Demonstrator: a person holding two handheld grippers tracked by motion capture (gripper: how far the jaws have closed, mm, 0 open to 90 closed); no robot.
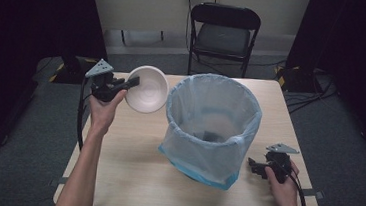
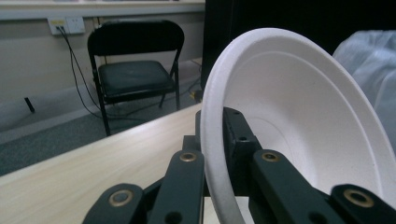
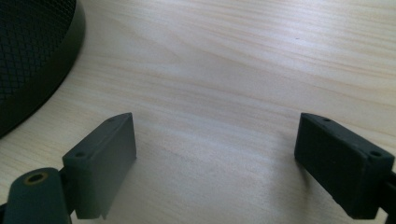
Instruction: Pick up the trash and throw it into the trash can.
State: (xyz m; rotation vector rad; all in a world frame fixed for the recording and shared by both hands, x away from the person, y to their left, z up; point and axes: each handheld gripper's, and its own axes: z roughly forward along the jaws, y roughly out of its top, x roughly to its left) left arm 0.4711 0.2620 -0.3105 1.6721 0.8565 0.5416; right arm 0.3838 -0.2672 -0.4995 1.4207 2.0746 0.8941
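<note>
At upper left of the high view, the left gripper (image 1: 131, 82) holds a round white bowl (image 1: 148, 89) above the table (image 1: 130, 168), tilted on edge, its opening turned toward the bin (image 1: 212, 128). In the left gripper view, the black jaws are clamped on the bowl's (image 2: 299, 116) thin matte rim, one inside, one outside. The bin is a cylinder of black mesh lined with a translucent, wrinkled blue bag, standing at centre frame on pale wood-grain laminate. At lower right, the right gripper (image 1: 254, 165) lies just beside the bin, jaws wide apart, nothing between them.
</note>
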